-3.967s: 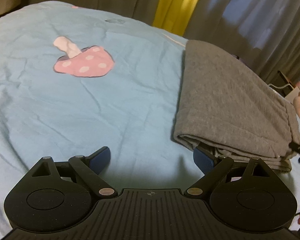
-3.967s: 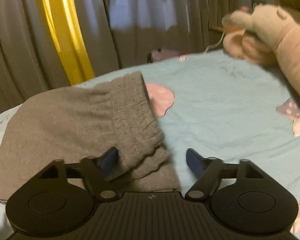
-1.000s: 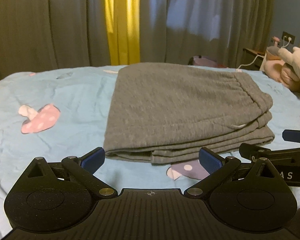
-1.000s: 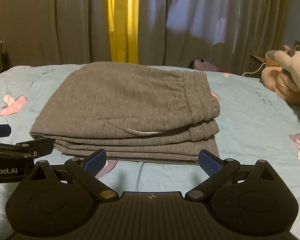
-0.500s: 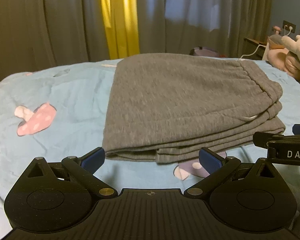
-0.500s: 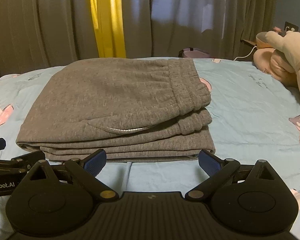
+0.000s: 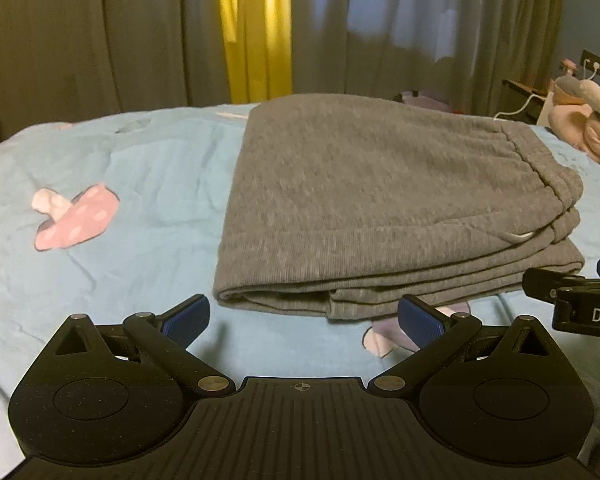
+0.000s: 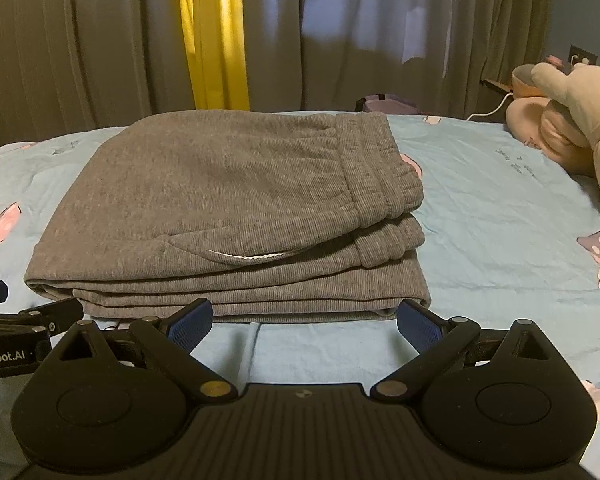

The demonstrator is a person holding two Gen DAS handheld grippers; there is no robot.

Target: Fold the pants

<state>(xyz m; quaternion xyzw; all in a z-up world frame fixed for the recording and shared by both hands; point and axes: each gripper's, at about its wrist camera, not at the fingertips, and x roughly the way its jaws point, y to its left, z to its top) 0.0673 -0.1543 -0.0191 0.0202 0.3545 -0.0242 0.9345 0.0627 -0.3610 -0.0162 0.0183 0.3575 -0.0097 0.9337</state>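
The grey sweatpants (image 8: 228, 216) are lying folded into a thick stack of layers on the light-blue mushroom-print bedsheet (image 8: 500, 216), waistband (image 8: 384, 172) toward the right. The left gripper (image 7: 302, 318) and the right gripper (image 8: 304, 320) are both hovering just in front of the stack's near edge, fingers spread apart and holding nothing. The knit looks soft, floppy and fairly heavy; pinching all layers together at the near corners should be keeping the stack from sliding apart.
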